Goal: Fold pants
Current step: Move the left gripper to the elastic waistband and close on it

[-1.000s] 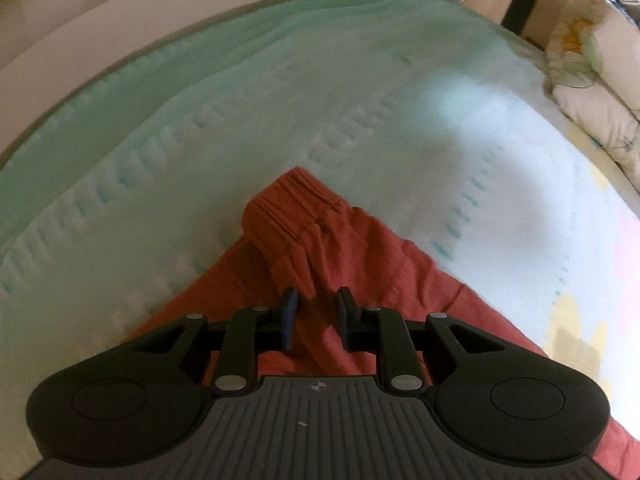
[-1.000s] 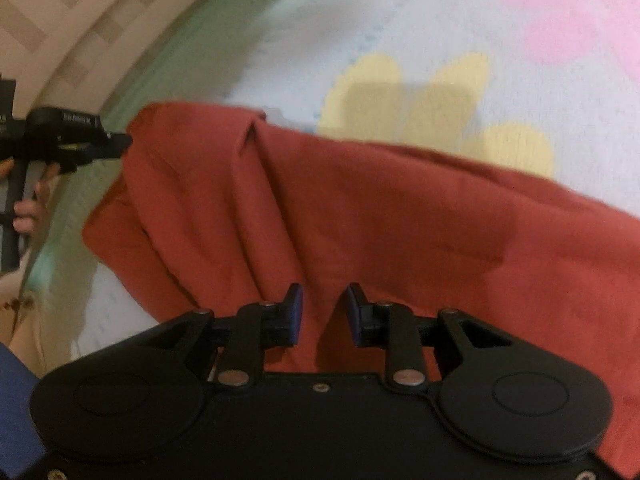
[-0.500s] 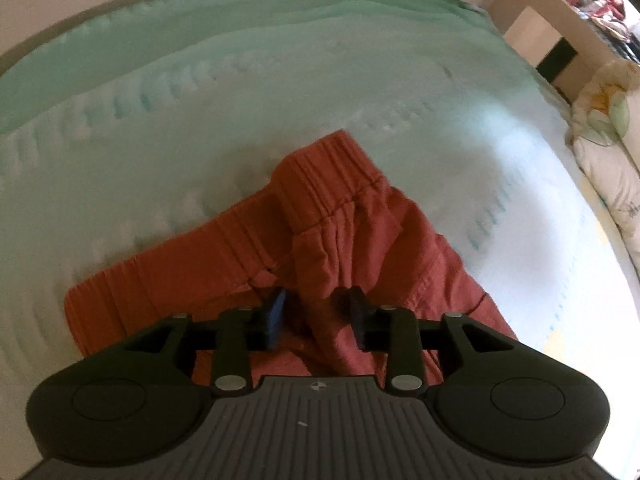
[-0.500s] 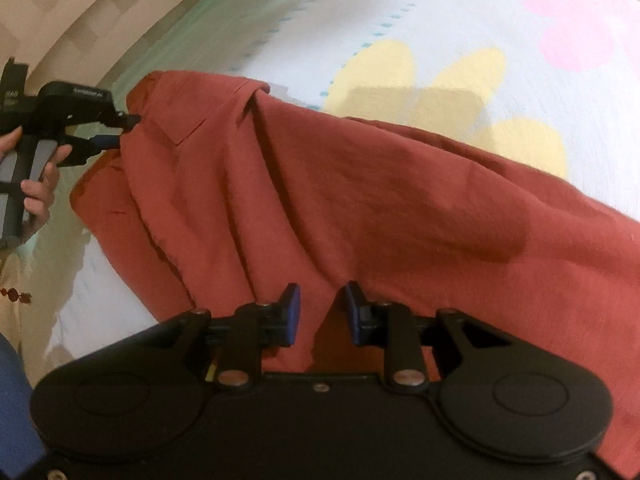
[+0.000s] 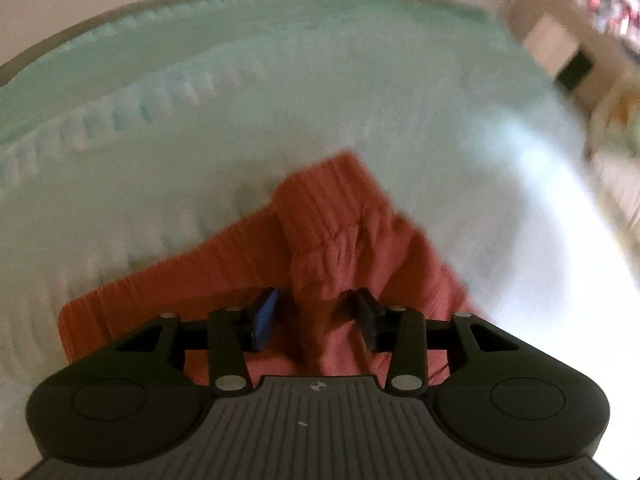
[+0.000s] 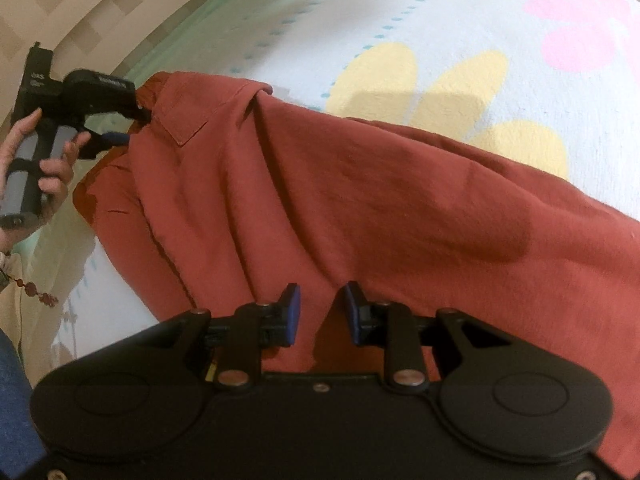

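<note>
Red pants point(image 6: 360, 208) spread on the bedspread point(image 6: 460, 20) ahead of both tools.

I had my left gripper point(image 5: 316, 316) just widening, fabric loose between its jaws; my right gripper point(image 6: 318, 312) stood part-open, whether pinching cloth I couldn't tell.

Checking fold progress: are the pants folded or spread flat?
Folded over: one red layer of the pants lies across another, waistband doubled.

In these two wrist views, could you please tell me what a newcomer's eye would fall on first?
The rust-red pants stand out first, spread across the pale bedspread with its yellow and pink flowers. In the left wrist view their ribbed waistband bunches up just ahead of the left tongs, whose jaws have just been opening, with a fold of cloth between them. The right tongs straddle another fold.
</note>
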### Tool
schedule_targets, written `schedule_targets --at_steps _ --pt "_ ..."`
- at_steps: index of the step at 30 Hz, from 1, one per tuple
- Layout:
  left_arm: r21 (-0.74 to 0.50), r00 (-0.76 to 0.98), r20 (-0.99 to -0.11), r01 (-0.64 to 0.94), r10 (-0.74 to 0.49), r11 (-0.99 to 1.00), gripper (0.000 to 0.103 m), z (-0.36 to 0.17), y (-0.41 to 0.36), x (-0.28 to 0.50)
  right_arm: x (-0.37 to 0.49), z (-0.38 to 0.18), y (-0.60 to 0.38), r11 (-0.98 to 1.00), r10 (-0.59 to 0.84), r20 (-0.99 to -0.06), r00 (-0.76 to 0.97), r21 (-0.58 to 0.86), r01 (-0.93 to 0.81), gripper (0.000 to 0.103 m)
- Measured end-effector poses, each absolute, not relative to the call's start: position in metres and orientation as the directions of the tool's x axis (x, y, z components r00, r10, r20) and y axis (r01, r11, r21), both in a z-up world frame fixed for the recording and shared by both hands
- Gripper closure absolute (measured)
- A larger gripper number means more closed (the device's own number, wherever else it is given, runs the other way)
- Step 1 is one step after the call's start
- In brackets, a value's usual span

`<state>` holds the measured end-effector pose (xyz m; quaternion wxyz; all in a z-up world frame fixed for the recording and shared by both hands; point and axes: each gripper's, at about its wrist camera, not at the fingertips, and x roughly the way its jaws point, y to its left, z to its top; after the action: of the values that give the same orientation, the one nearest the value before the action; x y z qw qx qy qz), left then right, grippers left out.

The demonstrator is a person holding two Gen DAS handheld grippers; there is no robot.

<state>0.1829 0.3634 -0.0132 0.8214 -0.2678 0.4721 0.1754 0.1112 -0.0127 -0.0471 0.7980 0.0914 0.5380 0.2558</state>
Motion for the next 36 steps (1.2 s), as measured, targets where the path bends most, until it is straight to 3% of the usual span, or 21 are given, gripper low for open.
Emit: schedule_targets --at_steps 2,17,18,19,22,25,31,36 --pt "-0.317 0.544 -0.838 -0.540 0.036 0.780 0.061 -0.008 0.370 0.179 0.111 -0.048 -0.013 0.852 0.508 -0.811 0.291 0.423 -0.310 0.068" --pt "-0.238 0.471 -0.879 -0.557 0.067 0.796 0.061 -0.025 0.380 0.216 0.112 -0.049 -0.013 0.848 0.515 -0.805 0.294 0.427 -0.314 0.068" --pt "-0.229 0.468 -0.880 -0.563 0.079 0.794 0.064 -0.024 0.378 0.217 0.112 -0.048 -0.013 0.848 0.514 -0.805 0.294 0.427 -0.314 0.068" --pt "-0.218 0.464 -0.881 -0.574 0.094 0.789 0.077 -0.023 0.379 0.217 0.112 -0.048 -0.012 0.849 0.514 -0.806 0.295 0.426 -0.314 0.068" --pt "-0.213 0.460 -0.883 -0.571 0.093 0.793 0.091 -0.010 0.369 0.214 0.111 -0.048 -0.012 0.849 0.512 -0.806 0.296 0.423 -0.316 0.068" --pt "-0.184 0.465 -0.879 -0.537 0.107 0.823 0.092 0.014 0.360 0.209 0.112 -0.048 -0.011 0.849 0.513 -0.806 0.296 0.424 -0.317 0.068" --pt "-0.245 0.550 -0.833 -0.456 0.054 0.855 0.092 0.083 0.358 0.182 0.112 -0.048 -0.011 0.849 0.513 -0.806 0.296 0.424 -0.315 0.068" --pt "-0.229 0.541 -0.840 -0.432 0.048 0.873 0.092 0.098 0.373 0.152 0.114 -0.047 -0.012 0.845 0.519 -0.806 0.285 0.433 -0.315 0.068"
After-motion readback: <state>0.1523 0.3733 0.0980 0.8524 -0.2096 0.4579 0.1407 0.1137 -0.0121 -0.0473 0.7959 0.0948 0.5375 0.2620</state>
